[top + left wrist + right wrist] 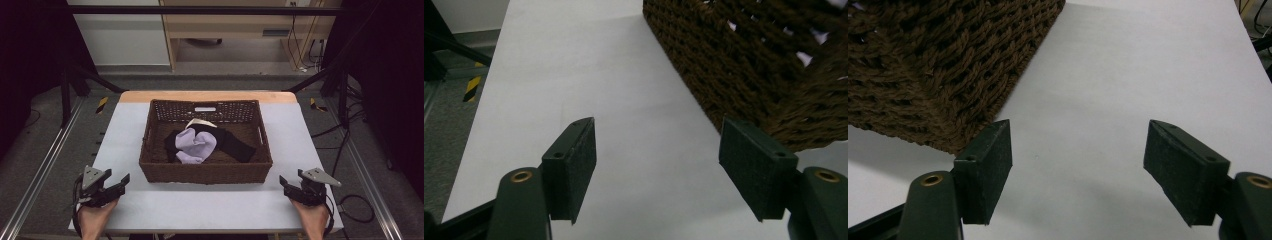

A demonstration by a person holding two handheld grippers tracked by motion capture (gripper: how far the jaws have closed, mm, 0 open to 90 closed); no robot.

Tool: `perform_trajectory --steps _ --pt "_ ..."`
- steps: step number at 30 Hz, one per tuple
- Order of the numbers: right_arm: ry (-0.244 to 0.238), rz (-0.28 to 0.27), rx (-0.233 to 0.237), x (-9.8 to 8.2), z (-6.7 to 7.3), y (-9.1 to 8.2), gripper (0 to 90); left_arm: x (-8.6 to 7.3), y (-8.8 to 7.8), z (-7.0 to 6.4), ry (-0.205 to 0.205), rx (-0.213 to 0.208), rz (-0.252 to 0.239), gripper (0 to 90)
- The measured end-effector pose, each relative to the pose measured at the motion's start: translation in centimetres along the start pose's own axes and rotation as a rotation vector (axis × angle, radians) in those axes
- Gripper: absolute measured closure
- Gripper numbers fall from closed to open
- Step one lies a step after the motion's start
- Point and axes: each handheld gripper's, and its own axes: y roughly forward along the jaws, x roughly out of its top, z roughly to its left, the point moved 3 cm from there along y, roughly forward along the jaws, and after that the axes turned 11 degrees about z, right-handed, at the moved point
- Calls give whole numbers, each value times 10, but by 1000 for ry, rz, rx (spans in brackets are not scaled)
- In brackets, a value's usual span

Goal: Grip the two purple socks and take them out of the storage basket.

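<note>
Both tools – left tool point(116, 183) & right tool point(291, 186) – are spread, empty, beside the basket point(205, 173) with the clothes point(196, 145) inside – a low reach may catch its rim.

Dim room, dark at left and right — the table point(150, 210) lit evenly from overhead; soft shadows, slight blur throughout.

Beyond my pale surface point(210, 205), which has a wooden strip at its far edge, I see a grey floor point(210, 80), a light wooden cabinet point(240, 25), loose black cables point(350, 145) and metal rails point(40, 175).
</note>
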Motion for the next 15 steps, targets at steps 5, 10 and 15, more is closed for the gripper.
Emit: perform_trajectory --steps 5,10,15 --pt "4 1 6 -1 -2 0 275 5 -7 -3 0 3 -16 307" --pt "-14 6 5 -1 0 1 275 14 -18 -7 -1 -1 -51 299" --pt "-11 5 11 -2 1 -1 275 21 -27 -9 -3 -6 -81 301"
